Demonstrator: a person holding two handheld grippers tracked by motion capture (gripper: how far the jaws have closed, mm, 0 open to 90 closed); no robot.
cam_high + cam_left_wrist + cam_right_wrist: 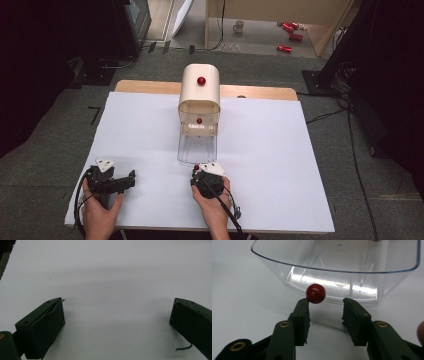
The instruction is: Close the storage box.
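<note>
Your right tongs [325,305] stand open at the near middle of the white tabletop [280,165], and their tips are just in front of a clear plastic drawer [342,267]. In the right gripper view a small red knob [315,293] sits on the near wall of this drawer. It is just above the tip of the jaw on the left of that view and seems to touch it, while the other jaw is well apart from it, so nothing is gripped. In the high view the right tongs [199,172] point to the far side, and the knob [196,167] shows as a red dot at their tips.

The drawer [196,149] is pulled out toward you from the bottom of a cream cabinet with a rounded top [200,92], which stands at the far middle of the tabletop. A second red knob [199,120] is on the drawer above, which is closed, and a third one [201,80] is on the top of the cabinet.

Your left tongs [131,179] rest at the near left of the tabletop, well apart from the cabinet, and point to the right. In the left gripper view they [117,312] are wide open over bare white surface.

On the floor beyond the tabletop lie some red cans [290,30] and a mug [239,26].
</note>
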